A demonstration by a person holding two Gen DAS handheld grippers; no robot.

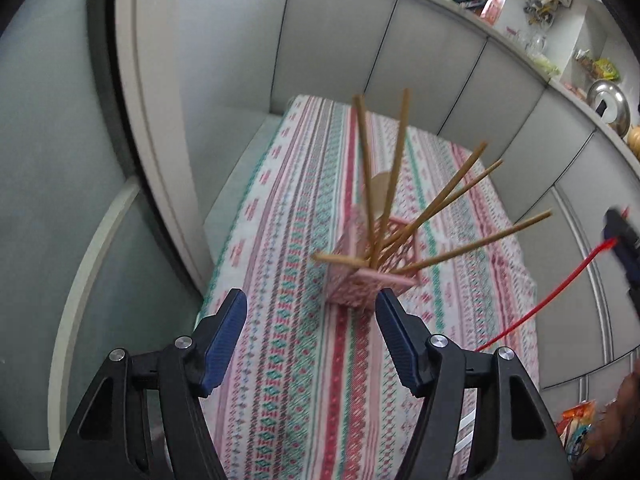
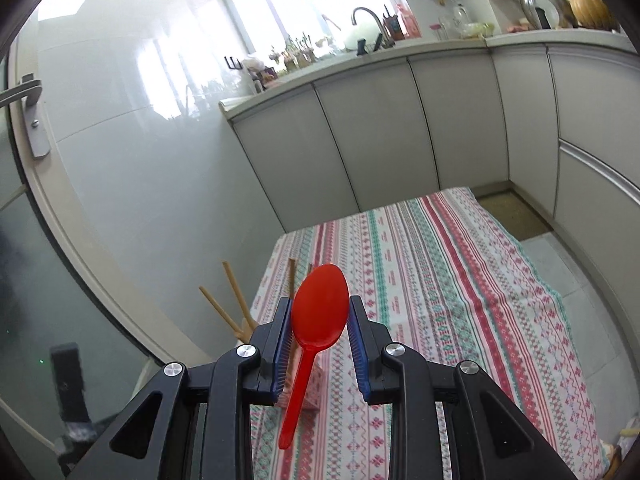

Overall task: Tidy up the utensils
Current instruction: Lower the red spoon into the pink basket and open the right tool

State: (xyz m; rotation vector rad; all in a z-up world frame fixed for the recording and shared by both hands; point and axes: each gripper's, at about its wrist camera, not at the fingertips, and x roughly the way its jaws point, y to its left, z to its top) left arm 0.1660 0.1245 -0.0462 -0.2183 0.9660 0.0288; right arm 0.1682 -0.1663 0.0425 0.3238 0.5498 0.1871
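the pink holder [image 1: 370,270] stands on the striped cloth of the tabletop [image 1: 288,360], wooden chopsticks [image 1: 400,168] fanning out of it at loose angles. the left gripper [image 1: 312,332] hovers just short of the holder, jaws wide and holding nothing. the right gripper [image 2: 318,330] carries a red spoon [image 2: 318,312] — bowl forward between the blue pads, handle slanting down and back — jaws narrow on the bowl. beneath it and to its left, the holder [image 2: 314,394] and chopstick ends [image 2: 236,292] peek out.
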